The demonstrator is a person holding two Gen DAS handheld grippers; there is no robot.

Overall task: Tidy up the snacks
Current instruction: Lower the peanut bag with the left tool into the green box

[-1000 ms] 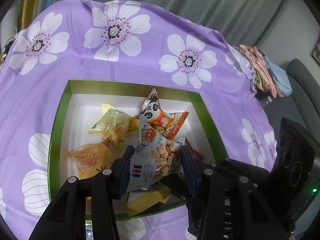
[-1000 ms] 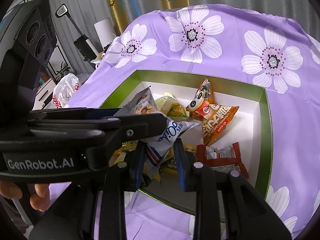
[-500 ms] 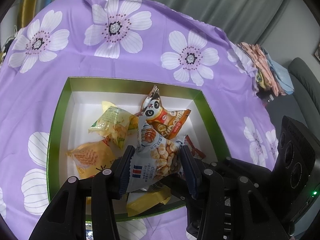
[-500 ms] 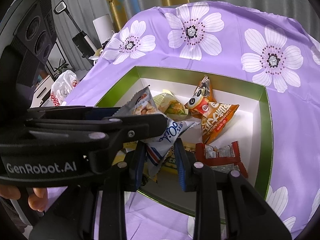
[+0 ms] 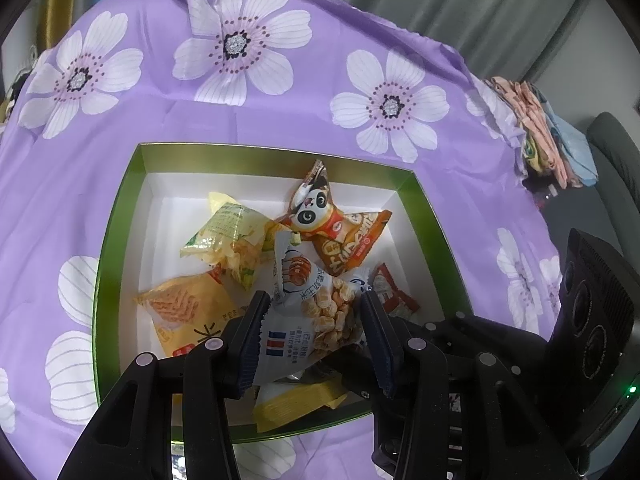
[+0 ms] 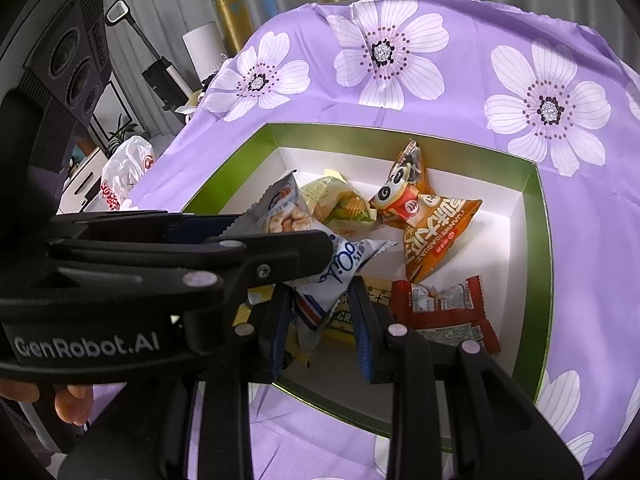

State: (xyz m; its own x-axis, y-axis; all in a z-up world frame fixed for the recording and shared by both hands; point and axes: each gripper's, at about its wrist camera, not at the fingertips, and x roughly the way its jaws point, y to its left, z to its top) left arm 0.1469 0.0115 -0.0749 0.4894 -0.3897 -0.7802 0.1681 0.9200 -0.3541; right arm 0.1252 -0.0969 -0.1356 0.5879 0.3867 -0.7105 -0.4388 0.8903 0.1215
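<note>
A white packet of puffed snacks (image 5: 308,280) hangs over a green-rimmed box (image 5: 120,240) with a white inside. My left gripper (image 5: 312,312) is shut on the packet's sides. In the right wrist view the left gripper (image 6: 292,232) reaches in from the left, and the packet's (image 6: 344,264) lower corner sits between the fingers of my right gripper (image 6: 318,300), which is shut on it. In the box lie an orange panda packet (image 5: 340,232), a yellow-green packet (image 5: 232,240), an orange-yellow packet (image 5: 188,308), a red packet (image 6: 444,308) and a yellow one (image 5: 300,400).
The box rests on a purple cloth with white flowers (image 5: 240,48). Folded clothes (image 5: 540,128) lie at the cloth's far right edge, beside a grey chair (image 5: 616,160). A white plastic bag (image 6: 124,168) sits off the left edge. A person's fingers (image 6: 68,400) hold the left gripper.
</note>
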